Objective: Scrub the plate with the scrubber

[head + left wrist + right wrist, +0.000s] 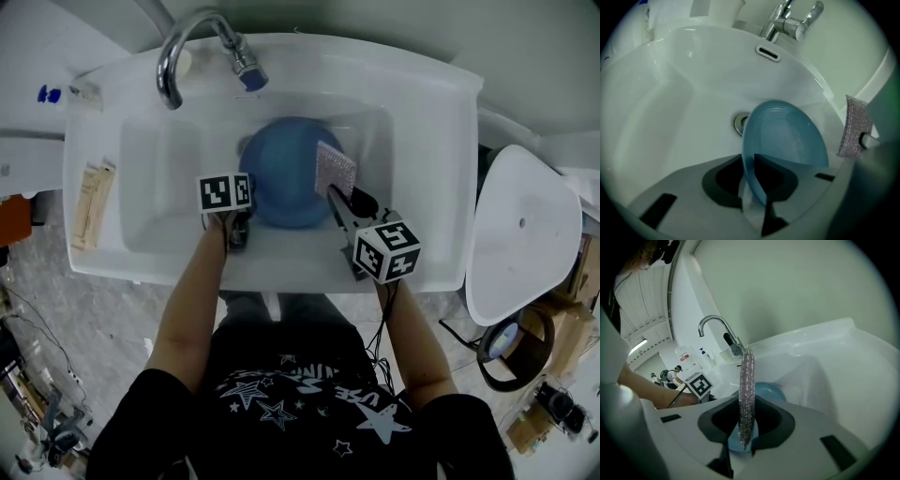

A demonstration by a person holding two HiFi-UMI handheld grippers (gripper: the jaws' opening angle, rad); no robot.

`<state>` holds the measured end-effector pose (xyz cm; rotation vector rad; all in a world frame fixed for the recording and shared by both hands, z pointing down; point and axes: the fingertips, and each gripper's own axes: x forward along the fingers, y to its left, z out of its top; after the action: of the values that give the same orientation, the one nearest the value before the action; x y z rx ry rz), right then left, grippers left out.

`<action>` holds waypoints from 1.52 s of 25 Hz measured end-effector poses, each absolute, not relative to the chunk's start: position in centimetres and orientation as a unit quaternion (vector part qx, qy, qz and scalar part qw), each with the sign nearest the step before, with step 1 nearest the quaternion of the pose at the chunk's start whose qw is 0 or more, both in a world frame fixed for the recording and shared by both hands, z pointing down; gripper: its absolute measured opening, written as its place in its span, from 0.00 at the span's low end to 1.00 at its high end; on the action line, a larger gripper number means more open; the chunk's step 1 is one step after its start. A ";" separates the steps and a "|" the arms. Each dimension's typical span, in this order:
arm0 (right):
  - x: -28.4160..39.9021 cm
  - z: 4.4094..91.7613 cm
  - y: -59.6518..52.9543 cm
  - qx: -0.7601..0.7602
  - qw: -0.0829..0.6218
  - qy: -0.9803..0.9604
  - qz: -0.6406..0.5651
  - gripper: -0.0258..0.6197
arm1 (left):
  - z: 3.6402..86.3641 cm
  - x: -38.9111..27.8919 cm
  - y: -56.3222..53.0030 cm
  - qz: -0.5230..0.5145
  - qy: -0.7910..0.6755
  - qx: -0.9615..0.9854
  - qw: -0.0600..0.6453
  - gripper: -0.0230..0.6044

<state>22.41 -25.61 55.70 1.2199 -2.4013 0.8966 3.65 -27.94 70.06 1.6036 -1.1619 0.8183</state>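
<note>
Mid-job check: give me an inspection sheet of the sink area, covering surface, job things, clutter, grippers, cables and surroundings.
Surface: white sink, holding only the plate in its basin; no water stream seen at the faucet.
Job's things: blue plate tilted up in the basin; scrubber at its right rim, contact cannot be told.
Clutter: tan packet on the sink's left ledge.
Grippers: left gripper shut on the plate's rim; right gripper shut on the scrubber.
Cables: thin black cable by the right forearm; loose wires on the floor at left.
Surroundings: white rounded lid right of the sink.
</note>
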 end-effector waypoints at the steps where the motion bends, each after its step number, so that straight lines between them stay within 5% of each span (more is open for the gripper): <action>1: 22.6 55.7 -25.6 0.426 0.151 -0.835 0.312 0.17 | 70.1 4.0 -27.9 0.332 -0.475 0.654 0.486 0.16; 10: 22.6 55.3 -25.0 0.419 0.146 -0.842 0.306 0.17 | 68.6 4.4 -27.3 0.210 -0.471 0.640 0.569 0.08; 23: 19.3 53.4 -24.1 0.410 0.154 -0.852 0.286 0.17 | 64.4 2.3 -26.5 0.204 -0.453 0.671 0.551 0.08; 38: 15.5 51.7 -27.0 0.432 0.352 -0.805 0.203 0.17 | 58.0 -0.6 -26.1 0.162 -0.443 0.691 0.548 0.08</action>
<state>15.51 -27.04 51.66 1.1168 -2.0830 0.5252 -0.63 -26.08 58.04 1.6358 -1.0483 0.3848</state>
